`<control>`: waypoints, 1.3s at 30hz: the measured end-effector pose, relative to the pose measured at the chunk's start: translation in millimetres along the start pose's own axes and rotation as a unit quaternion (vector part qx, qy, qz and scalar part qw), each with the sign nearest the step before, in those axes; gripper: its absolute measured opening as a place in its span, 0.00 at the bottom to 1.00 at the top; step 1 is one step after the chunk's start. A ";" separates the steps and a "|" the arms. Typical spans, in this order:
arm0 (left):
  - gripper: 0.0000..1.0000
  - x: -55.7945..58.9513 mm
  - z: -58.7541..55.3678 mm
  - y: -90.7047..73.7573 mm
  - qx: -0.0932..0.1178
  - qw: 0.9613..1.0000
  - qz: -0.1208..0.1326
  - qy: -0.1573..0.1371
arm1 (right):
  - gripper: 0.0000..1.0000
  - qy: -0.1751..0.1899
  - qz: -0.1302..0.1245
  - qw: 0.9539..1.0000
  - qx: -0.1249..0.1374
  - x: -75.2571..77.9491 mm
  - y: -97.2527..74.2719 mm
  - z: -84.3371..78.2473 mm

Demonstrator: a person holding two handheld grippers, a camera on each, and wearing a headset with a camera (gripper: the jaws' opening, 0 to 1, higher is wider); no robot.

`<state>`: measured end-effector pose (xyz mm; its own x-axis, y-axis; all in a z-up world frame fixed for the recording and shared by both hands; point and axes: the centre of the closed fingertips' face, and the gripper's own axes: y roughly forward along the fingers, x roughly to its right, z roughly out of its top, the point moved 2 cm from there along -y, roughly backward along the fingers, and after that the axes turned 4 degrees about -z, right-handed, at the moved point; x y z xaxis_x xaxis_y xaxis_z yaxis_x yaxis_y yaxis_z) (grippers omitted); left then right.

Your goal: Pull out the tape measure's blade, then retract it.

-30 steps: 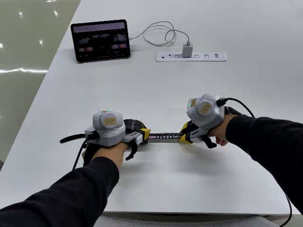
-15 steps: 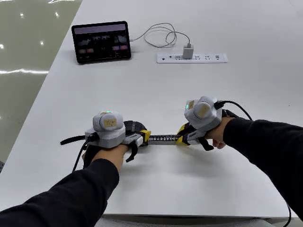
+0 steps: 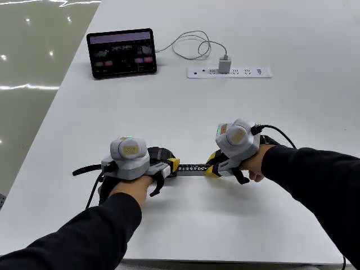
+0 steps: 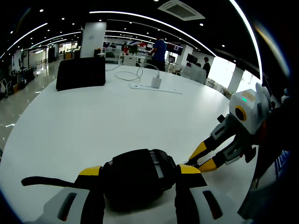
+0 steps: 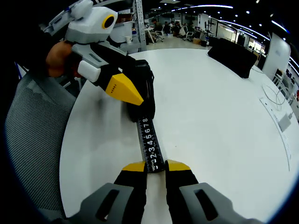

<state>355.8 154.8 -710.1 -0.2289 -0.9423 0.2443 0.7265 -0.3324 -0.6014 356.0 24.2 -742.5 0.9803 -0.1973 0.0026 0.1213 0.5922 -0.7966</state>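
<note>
— What was nearest to the person?

— Two dark sleeves (image 3: pixel 84 230) reached forward over the white surface (image 3: pixel 185 107). Each hand held one device. The left hand-held gripper (image 4: pixel 140 170) had its yellow-tipped jaws pressed on both sides of the black round tape measure case (image 3: pixel 160 153), so it was clamped on it. The case rested on the surface, near the front edge.

— And the other one?

— The right hand-held gripper (image 5: pixel 155 165) was just beside it, to the right. Its jaws were almost together, and the end of the pale blade with black numbers (image 5: pixel 149 142) was pinched between the tips. A short piece of blade was out of the case. It lay flat and straight on the surface, between the two grippers. The numbers up to 8 were readable in the right gripper view.

— What stood farther away?

— Well apart, at the far side of the surface, a dark tablet (image 3: pixel 121 52) stood tilted with its screen lit. To its right lay a white power strip (image 3: pixel 229 72) with a white charger (image 3: pixel 224 64) plugged in, and a thin white cable (image 3: pixel 191 42) curled between charger and tablet.
</note>
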 end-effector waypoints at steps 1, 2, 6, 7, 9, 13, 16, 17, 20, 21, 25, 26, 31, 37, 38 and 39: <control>0.56 0.1 0.0 0.0 0.000 1.000 0.000 0.000 | 0.10 0.000 0.000 1.000 0.000 -0.1 0.4 0.4; 0.56 0.1 0.0 -0.1 0.000 1.000 0.000 0.000 | 0.10 -0.001 0.001 1.000 0.000 -0.1 0.8 0.8; 0.56 0.0 -0.1 -0.6 0.001 1.000 0.001 -0.001 | 0.10 -0.003 0.002 1.000 0.001 -1.0 2.7 2.9; 0.56 0.0 -0.1 -0.6 0.001 1.000 0.001 -0.001 | 0.10 -0.003 0.002 1.000 0.001 -1.1 3.1 3.3; 0.56 -0.4 0.0 -0.4 0.002 1.000 0.001 -0.001 | 0.10 -0.005 0.002 1.000 0.002 -1.1 4.6 4.9; 0.56 -0.9 0.1 -0.2 0.002 1.000 0.001 -0.002 | 0.11 -0.008 0.002 1.000 0.002 -1.7 7.7 8.1; 0.56 -1.5 -0.2 0.2 0.003 1.000 0.001 -0.002 | 0.11 -0.011 0.003 1.000 0.004 -2.3 10.2 10.3; 0.56 -1.4 -0.1 0.3 0.003 1.000 0.001 -0.002 | 0.11 -0.010 0.003 1.000 0.004 -2.3 10.7 11.0; 0.56 -1.7 0.2 0.8 0.003 1.000 0.002 -0.004 | 0.11 -0.010 0.005 1.000 0.006 -3.6 12.4 14.4; 0.56 -1.6 0.2 0.8 0.004 1.000 0.002 -0.004 | 0.11 -0.010 0.005 1.000 0.006 -3.9 12.9 15.0; 0.56 -2.0 0.1 0.5 0.004 1.000 0.001 -0.004 | 0.11 -0.013 0.007 1.000 0.009 -4.5 15.8 18.4; 0.56 -1.9 0.2 0.5 0.004 1.000 0.001 -0.005 | 0.11 -0.014 0.007 1.000 0.010 -4.9 16.3 19.7; 0.56 -2.0 0.6 0.1 0.006 1.000 0.001 -0.006 | 0.11 -0.015 0.008 1.000 0.012 -5.7 19.1 24.0; 0.56 -1.8 0.8 0.0 0.006 1.000 0.001 -0.006 | 0.11 -0.016 0.010 1.000 0.015 -7.8 21.4 28.4; 0.56 -1.8 0.8 -0.1 0.006 1.000 0.001 -0.006 | 0.11 -0.017 0.011 1.000 0.015 -8.0 21.9 29.1; 0.56 -1.7 0.8 -0.1 0.006 1.000 0.000 -0.006 | 0.11 -0.017 0.011 1.000 0.016 -8.2 22.1 29.6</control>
<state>356.6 156.4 -709.8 -0.2202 -0.9420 0.2532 0.7341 -0.3310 -0.5930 355.2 62.0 -742.2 0.9874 -0.1579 0.0059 0.1039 0.6213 -0.7767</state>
